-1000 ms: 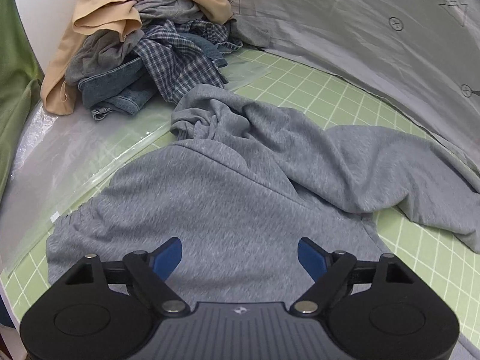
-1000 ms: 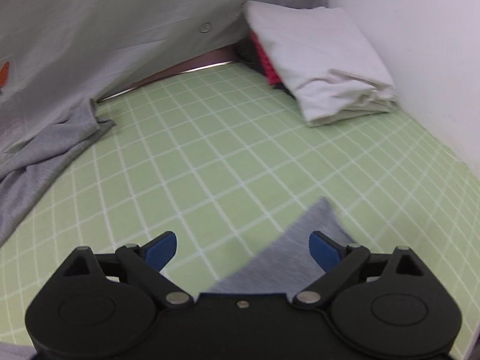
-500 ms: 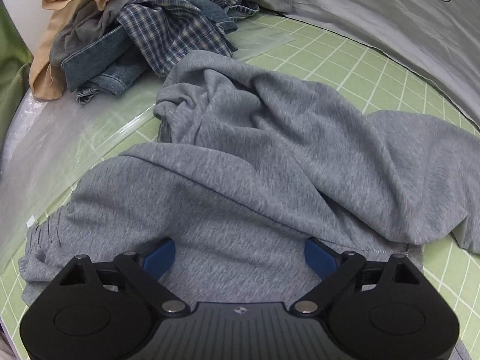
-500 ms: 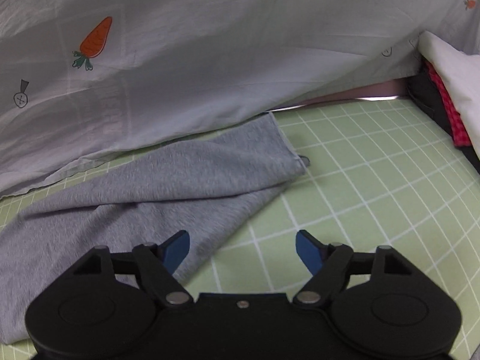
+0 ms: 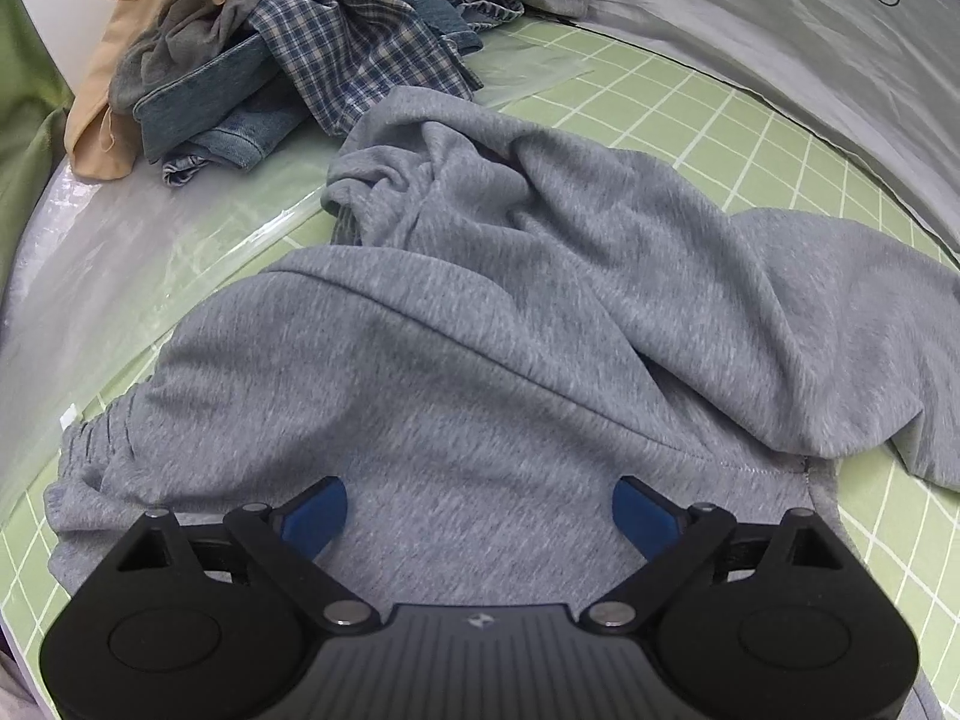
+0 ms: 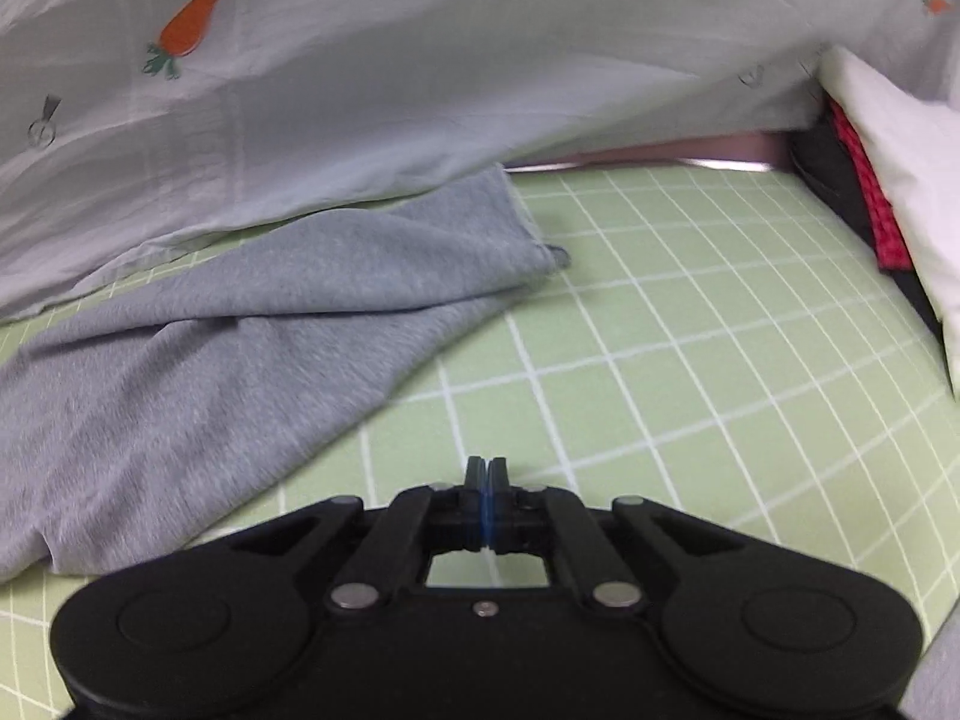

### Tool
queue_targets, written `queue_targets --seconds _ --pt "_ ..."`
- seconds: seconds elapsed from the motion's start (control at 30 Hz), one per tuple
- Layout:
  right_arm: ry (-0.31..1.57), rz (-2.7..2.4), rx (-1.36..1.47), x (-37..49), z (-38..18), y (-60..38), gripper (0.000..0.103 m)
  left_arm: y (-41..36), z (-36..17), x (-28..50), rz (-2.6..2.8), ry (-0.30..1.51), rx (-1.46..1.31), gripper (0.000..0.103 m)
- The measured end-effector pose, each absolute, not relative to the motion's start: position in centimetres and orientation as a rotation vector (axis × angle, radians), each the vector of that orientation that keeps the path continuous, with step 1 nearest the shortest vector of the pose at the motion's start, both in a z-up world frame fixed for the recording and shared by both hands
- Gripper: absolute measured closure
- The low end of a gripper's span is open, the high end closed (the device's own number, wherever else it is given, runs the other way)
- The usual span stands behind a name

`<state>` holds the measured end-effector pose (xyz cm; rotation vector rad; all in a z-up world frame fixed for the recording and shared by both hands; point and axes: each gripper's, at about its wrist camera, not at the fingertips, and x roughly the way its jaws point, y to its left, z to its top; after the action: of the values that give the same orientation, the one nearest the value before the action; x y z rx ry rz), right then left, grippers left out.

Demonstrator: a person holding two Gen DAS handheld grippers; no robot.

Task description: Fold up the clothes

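A grey sweatshirt (image 5: pixel 480 360) lies crumpled on the green grid mat (image 5: pixel 750 120). My left gripper (image 5: pixel 480 510) is open, its blue pads low over the garment's near part, holding nothing. In the right wrist view a grey sleeve or leg of the same garment (image 6: pixel 270 312) stretches across the mat (image 6: pixel 660 330) to the left. My right gripper (image 6: pixel 486 474) is shut with its fingers pressed together over bare mat, just right of the grey cloth. I see no cloth between its fingers.
A pile of clothes (image 5: pixel 312 42) with plaid, denim and tan pieces sits at the far left. A pale sheet with carrot prints (image 6: pixel 360 72) hangs along the back. Folded white and red clothes (image 6: pixel 888 180) are stacked at the right. Clear plastic (image 5: pixel 120 252) covers the mat's left edge.
My right gripper has shut from open and swung left toward the grey cloth. My left gripper has moved forward and lower over the sweatshirt, still open.
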<state>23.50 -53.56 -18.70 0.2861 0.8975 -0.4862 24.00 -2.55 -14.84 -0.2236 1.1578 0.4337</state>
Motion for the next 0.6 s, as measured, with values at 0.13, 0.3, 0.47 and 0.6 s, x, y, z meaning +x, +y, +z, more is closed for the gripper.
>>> queue_targets --seconds 0.13,0.3,0.47,0.6 --pt "0.858 -0.487 0.378 23.1 -18.1 -54.6 0.053 -2.9 -15.2 24.0 0.433 1.181 -0.226 0.008" --pt "0.844 -0.415 0.326 25.5 -17.9 -53.5 0.045 -2.9 -15.5 24.2 0.45 1.186 -0.24 0.002" --pt "0.855 -0.388 0.311 28.5 -18.9 -52.7 0.042 -2.6 -15.7 24.5 0.444 1.197 -0.251 0.0" --pt "0.853 -0.388 0.33 30.1 -19.5 -52.6 0.043 -2.3 -15.8 24.6 0.425 1.195 -0.254 0.0"
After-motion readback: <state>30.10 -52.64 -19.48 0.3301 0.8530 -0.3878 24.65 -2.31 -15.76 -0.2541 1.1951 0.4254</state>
